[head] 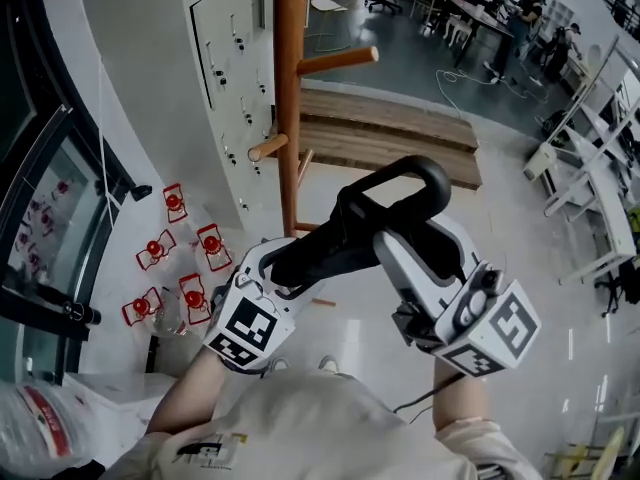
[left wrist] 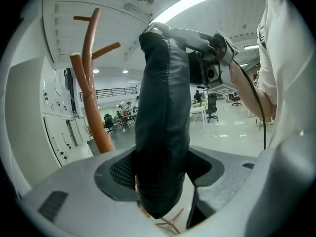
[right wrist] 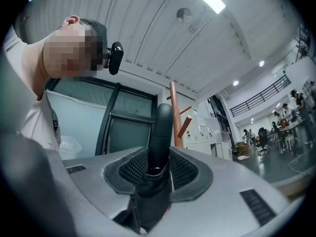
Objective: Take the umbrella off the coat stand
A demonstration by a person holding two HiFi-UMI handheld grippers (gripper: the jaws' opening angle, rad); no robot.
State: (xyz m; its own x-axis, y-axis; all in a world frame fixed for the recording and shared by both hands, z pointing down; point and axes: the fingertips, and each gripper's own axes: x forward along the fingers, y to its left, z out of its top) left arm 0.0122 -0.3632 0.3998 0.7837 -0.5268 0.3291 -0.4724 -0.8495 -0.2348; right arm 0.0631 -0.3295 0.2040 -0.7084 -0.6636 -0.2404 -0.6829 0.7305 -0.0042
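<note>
**A:** In the head view, where's the umbrella?

**B:** The black folded umbrella (head: pixel 330 248) is off the pegs (head: pixel 335 61). It is held in the air in front of the lower post of the wooden coat stand (head: pixel 290 98). Its long axis slants from lower left to upper right, with the hooked handle (head: pixel 415 173) at the upper end.

**A:** And who holds which end?

**B:** The left gripper (head: pixel 285 268) has the fabric end and the right gripper (head: pixel 385 238) has the handle end.

**A:** What about the left gripper view?

**B:** The left gripper's (left wrist: pixel 158 177) jaws stand wide, clamped round the thick rolled fabric. The umbrella (left wrist: pixel 163 107) rises straight up from them towards the ceiling. Up there the right gripper (left wrist: pixel 177 38) grips its far end. The coat stand (left wrist: pixel 91 107) is off to the left, apart from it.

**A:** And the right gripper view?

**B:** The right gripper's (right wrist: pixel 159 169) jaws are set narrower. Both mesh pads press on the slim neck where the fabric meets the handle (right wrist: pixel 162 127). The handle points up and away past the jaws, with the coat stand (right wrist: pixel 174 107) behind it.
</note>
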